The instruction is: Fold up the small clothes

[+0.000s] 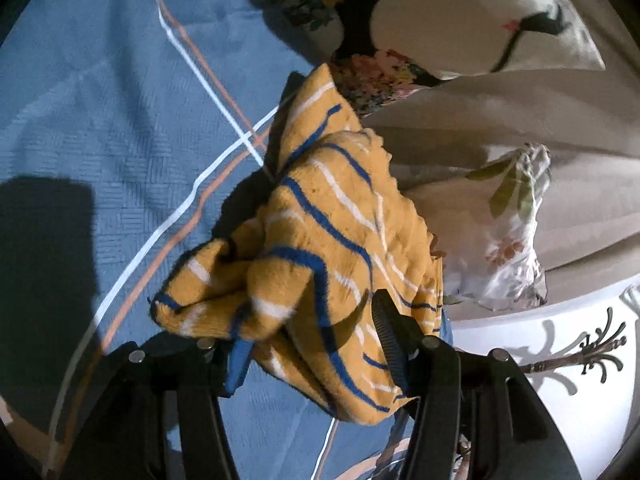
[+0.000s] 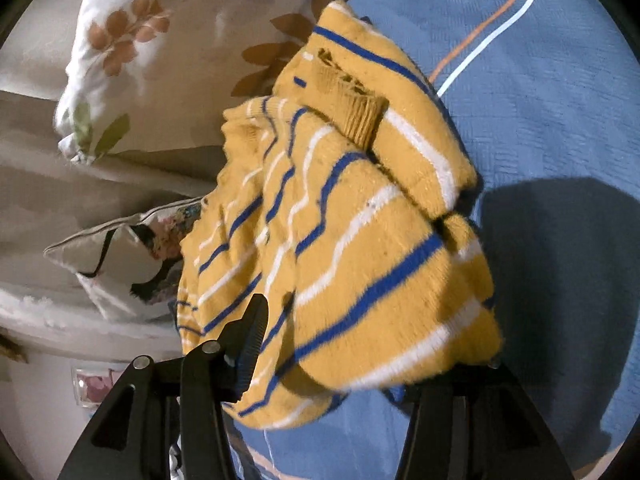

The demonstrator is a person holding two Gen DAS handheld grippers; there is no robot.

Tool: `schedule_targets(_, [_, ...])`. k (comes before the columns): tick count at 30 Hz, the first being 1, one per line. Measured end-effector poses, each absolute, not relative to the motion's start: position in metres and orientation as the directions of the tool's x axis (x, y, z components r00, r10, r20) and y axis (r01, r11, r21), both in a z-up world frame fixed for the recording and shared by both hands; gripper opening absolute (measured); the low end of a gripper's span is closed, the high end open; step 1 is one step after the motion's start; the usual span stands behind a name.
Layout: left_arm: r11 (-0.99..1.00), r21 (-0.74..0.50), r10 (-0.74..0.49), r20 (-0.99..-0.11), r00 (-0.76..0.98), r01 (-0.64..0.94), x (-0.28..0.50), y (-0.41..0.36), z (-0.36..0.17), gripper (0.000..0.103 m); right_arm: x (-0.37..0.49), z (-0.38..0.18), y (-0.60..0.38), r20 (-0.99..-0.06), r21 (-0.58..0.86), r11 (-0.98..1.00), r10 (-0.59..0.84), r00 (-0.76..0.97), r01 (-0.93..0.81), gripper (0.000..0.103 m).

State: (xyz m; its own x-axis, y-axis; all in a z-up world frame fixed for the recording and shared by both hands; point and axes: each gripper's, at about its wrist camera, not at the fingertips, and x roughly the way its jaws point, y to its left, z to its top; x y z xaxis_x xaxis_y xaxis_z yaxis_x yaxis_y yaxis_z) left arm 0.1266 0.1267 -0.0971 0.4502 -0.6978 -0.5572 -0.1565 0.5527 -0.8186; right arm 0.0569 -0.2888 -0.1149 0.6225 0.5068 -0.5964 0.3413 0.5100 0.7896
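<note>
Two pillows (image 1: 480, 12) beside blue striped bedspread (image 1: 100, 120).

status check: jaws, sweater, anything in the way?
Left gripper and right gripper: jaws part open, yellow striped sweater bunched between both. Blue bedspread below. Pillows crowd the far edge.

Beside my blue bedspread (image 1: 120, 120) with its white and orange stripes lie a white leaf-print pillow (image 2: 160, 40), a dark floral cushion (image 1: 460, 20) and a beige sheet (image 1: 520, 104).
</note>
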Motion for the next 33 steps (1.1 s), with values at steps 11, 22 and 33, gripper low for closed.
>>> schedule_targets(11, [0.612, -0.759, -0.663, -0.645, 0.379, -0.221, 0.143, 0.122, -0.104, 0.016, 0.08, -0.109, -0.277, -0.704, 0.684, 0.603, 0.401, 0.586, 0.41, 0.017])
schedule_targets(22, [0.581, -0.773, -0.656, -0.63, 0.415, -0.256, 0.107, 0.133, -0.073, 0.01, 0.057, -0.091, -0.285, -0.63, 0.763, 0.541, 0.496, 0.598, 0.355, 0.01])
schedule_targets(33, [0.621, -0.729, -0.627, -0.683, 0.374, -0.289, 0.103, 0.144, -0.086, 0.014, 0.058, -0.111, -0.291, -0.705, 0.699, 0.605, 0.494, 0.51, 0.38, 0.027])
